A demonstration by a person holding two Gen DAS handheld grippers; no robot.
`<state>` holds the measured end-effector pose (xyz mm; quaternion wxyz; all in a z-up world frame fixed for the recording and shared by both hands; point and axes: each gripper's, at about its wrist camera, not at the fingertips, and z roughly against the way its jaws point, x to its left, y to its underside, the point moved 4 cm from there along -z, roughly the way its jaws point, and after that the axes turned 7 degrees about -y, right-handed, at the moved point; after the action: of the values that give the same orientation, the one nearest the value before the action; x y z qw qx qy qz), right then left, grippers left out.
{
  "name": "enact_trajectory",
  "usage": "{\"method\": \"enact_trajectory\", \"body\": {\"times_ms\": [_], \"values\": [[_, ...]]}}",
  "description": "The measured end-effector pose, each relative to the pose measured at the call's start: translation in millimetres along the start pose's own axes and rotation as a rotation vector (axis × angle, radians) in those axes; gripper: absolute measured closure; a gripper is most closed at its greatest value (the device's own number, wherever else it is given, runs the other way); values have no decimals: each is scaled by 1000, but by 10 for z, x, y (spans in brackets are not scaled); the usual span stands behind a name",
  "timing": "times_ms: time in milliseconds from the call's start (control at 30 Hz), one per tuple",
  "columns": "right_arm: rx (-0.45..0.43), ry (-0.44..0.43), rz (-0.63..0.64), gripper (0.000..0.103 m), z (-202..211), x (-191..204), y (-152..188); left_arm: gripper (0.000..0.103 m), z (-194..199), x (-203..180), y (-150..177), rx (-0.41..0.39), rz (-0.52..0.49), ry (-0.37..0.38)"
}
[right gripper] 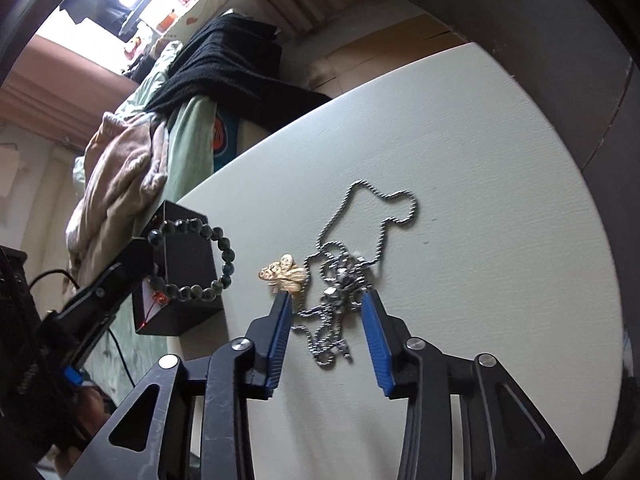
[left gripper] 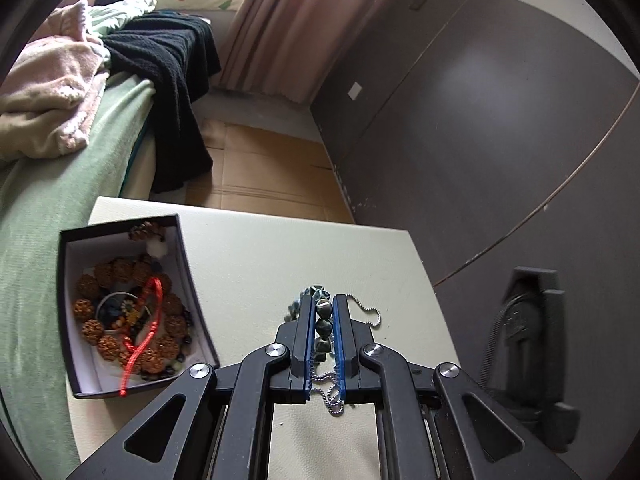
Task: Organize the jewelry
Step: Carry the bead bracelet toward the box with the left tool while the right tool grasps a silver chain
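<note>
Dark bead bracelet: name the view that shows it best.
Right wrist view: the dark bead bracelet hangs as a full ring from the left tongs. The left wrist view shows only a few beads pinched between the pads.

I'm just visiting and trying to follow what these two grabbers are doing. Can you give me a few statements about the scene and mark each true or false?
1. The left gripper is shut on the dark bead bracelet. True.
2. The black box is empty. False: it holds brown beads and a red cord.
3. The right gripper has lifted the ball chain. False: the chain lies on the white table, between open fingers.
4. A gold pendant lies beside the chain. True.
</note>
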<state>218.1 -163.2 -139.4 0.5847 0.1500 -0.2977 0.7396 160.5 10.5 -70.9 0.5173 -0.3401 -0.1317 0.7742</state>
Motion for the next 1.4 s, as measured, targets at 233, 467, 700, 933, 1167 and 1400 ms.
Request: {"method": "enact_trajectory", "body": {"times_ms": [233,467,700,933,1167,1400], "values": [[25,43,5,67,-199,64,23,95,198,149,-70,-30,42,20],[10,174,61,71,-338,134,-12,95,359,339,-131,-58,94,21],[-26,384,180,83,-410,269,-18,95,523,527,-179,-91,135,13],[-79,236,88,84,-241,155,-24,95,773,738,-187,-128,173,18],[-170,34,83,84,298,407,58,95,729,967,-178,-98,236,30],[-268,-41,116,84,752,753,63,85,653,1072,-157,-7,282,58]]}}
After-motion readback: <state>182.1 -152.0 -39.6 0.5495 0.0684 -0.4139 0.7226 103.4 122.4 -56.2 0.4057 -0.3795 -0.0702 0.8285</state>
